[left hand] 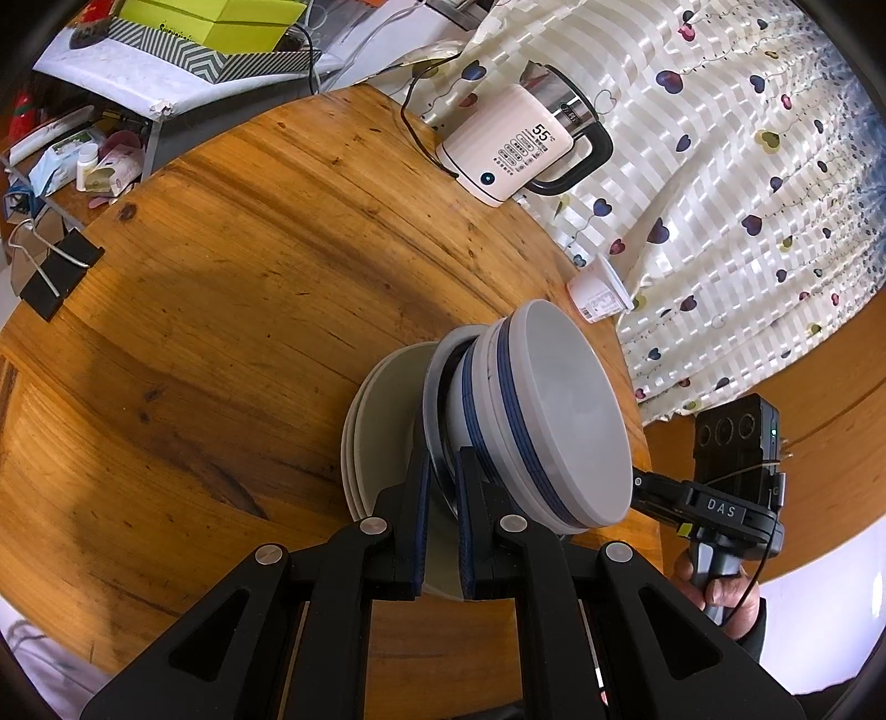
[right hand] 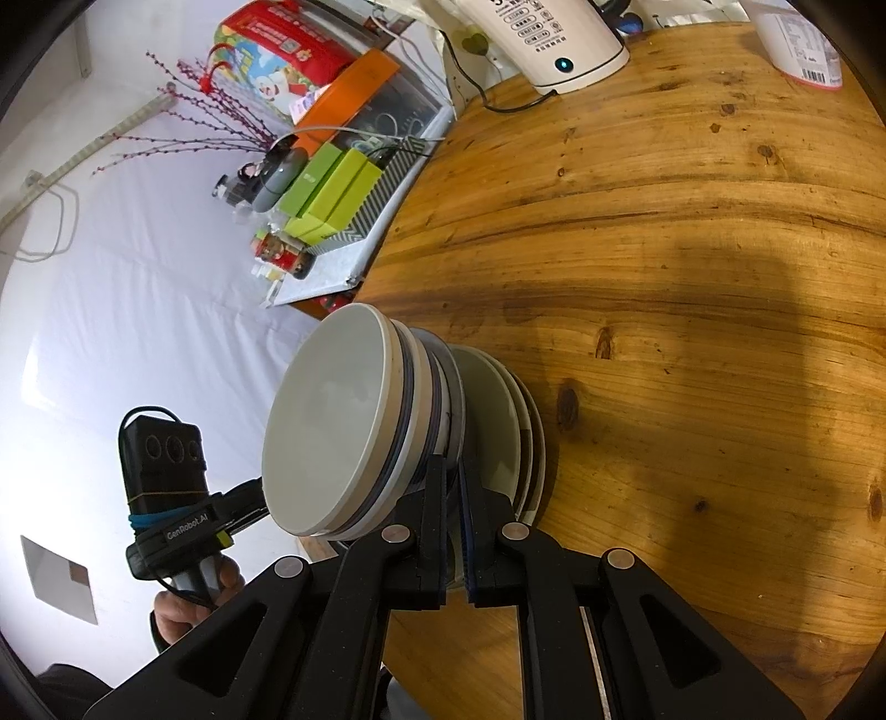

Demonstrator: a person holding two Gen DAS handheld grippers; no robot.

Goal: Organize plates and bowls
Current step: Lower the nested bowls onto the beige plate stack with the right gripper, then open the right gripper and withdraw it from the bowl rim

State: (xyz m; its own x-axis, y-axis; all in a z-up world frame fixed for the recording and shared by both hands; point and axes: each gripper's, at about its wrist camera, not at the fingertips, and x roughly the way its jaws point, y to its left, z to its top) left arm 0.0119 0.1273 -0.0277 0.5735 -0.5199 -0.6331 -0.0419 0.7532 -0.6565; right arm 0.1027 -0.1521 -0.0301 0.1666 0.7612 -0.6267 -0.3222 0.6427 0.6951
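The worktop [left hand: 232, 310] was varnished wood, glossy, with dark grain. The bowls [left hand: 576, 410] looked like smooth glazed ceramic. The curtain [left hand: 747, 194] was shiny cloth. The kettle [left hand: 520, 149] had smooth plastic and polished metal.

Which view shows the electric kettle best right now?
The left wrist view: the whole electric kettle shows there, with body, black handle and lit display, standing on the wooden table. The right wrist view shows only its lower body and base, cut off by the top edge.

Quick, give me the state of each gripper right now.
Left gripper: shut on the rim of a plate in the stack.
Right gripper: shut on a plate rim on the stack's opposite side.
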